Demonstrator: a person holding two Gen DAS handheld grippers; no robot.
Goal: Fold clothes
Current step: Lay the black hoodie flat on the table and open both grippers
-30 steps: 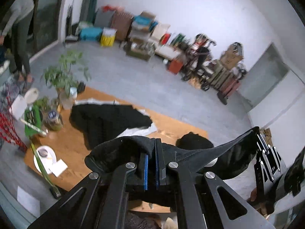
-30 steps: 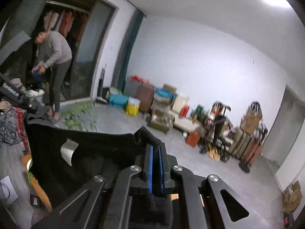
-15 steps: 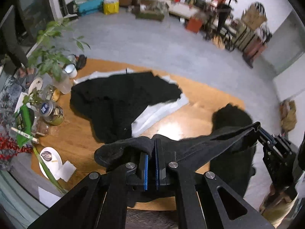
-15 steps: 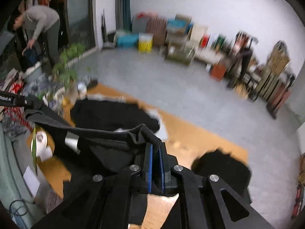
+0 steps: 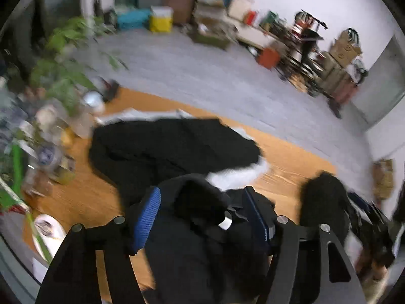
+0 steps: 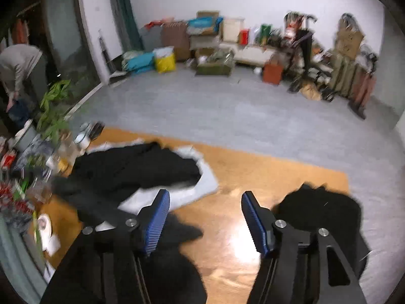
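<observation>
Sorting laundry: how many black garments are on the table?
3 garments: one spread on the white cloth, one heaped at the right end, one by the left gripper. Others may hide.

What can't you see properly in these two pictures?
- Left wrist view: the dark garment bunched between the open left gripper fingers; its kind and lower part are cut off by the bottom edge.
- Left wrist view: jars and plant at the table's left end are blurred.
- Right wrist view: the black pile is partly hidden behind the open right gripper.
</observation>
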